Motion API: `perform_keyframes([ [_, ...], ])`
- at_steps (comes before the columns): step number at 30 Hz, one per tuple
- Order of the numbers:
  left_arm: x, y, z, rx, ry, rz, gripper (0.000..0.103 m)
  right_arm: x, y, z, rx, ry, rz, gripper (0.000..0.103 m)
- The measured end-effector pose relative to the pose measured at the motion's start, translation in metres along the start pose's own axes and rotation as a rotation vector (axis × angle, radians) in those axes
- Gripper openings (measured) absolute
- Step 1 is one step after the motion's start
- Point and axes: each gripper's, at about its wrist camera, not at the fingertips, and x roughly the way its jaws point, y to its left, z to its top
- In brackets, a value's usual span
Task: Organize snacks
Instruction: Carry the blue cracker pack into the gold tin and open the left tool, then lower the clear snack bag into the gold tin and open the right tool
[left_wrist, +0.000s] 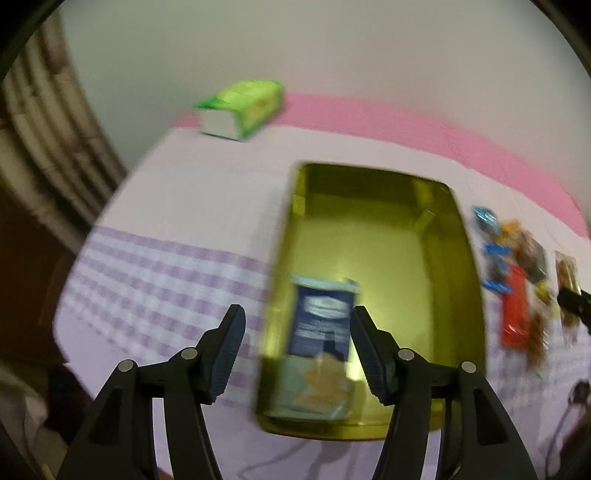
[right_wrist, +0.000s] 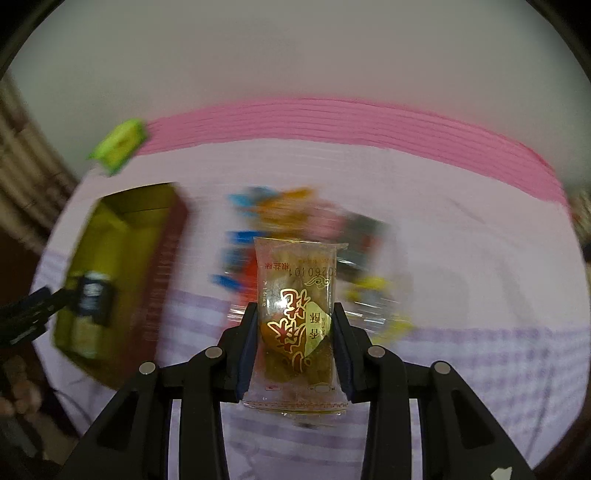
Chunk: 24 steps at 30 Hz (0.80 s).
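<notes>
In the left wrist view my left gripper (left_wrist: 298, 314) is open above a gold tin (left_wrist: 465, 258). A dark blue snack packet (left_wrist: 323, 332) lies flat on the near end of the tin's floor, and the pads do not touch it. My right gripper (right_wrist: 295, 309) is shut on a clear packet of golden pastry with red and gold print (right_wrist: 295, 266). It holds the packet upright in the air, above a blurred pile of snacks (right_wrist: 288, 214). The tin (right_wrist: 110, 236) stands to the left of it, and the left gripper's finger (right_wrist: 29, 310) reaches over the tin.
A green box (left_wrist: 243, 107) sits at the back left on the pink strip by the wall. The loose snacks (left_wrist: 513, 288), among them a red bar and blue wrappers, lie right of the tin on the white and lilac checked cloth. A cable runs along the near edge.
</notes>
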Motion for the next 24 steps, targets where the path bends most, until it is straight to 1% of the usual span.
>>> perform_keyframes([
  [1,-0.001,0.009,0.001,-0.020,-0.005,0.031,0.060,0.001,0.015,0.001,-0.021,0.005,0.022,0.034],
  [2,-0.001,0.016,0.002,-0.041,-0.003,0.045,0.060,0.003,0.028,0.004,-0.042,0.012,0.045,0.034],
  [6,0.006,0.047,-0.001,-0.148,0.034,0.078,0.060,0.010,0.081,0.006,-0.106,0.028,0.125,0.034],
  [8,0.008,0.058,-0.003,-0.176,0.043,0.105,0.060,0.015,0.097,0.005,-0.109,0.036,0.145,0.034],
  [10,0.011,0.067,-0.005,-0.199,0.055,0.126,0.060,0.022,0.114,0.001,-0.117,0.047,0.141,0.034],
  [13,0.017,0.075,-0.008,-0.236,0.073,0.110,0.060,0.034,0.128,-0.005,-0.126,0.075,0.122,0.034],
  [16,0.018,0.074,-0.010,-0.245,0.081,0.103,0.060,0.046,0.133,-0.013,-0.123,0.111,0.107,0.034],
  [19,0.019,0.072,-0.009,-0.239,0.086,0.093,0.060,0.053,0.136,-0.017,-0.123,0.141,0.101,0.034],
  [24,0.022,0.066,-0.010,-0.214,0.100,0.092,0.060,0.063,0.142,-0.017,-0.144,0.162,0.057,0.034],
])
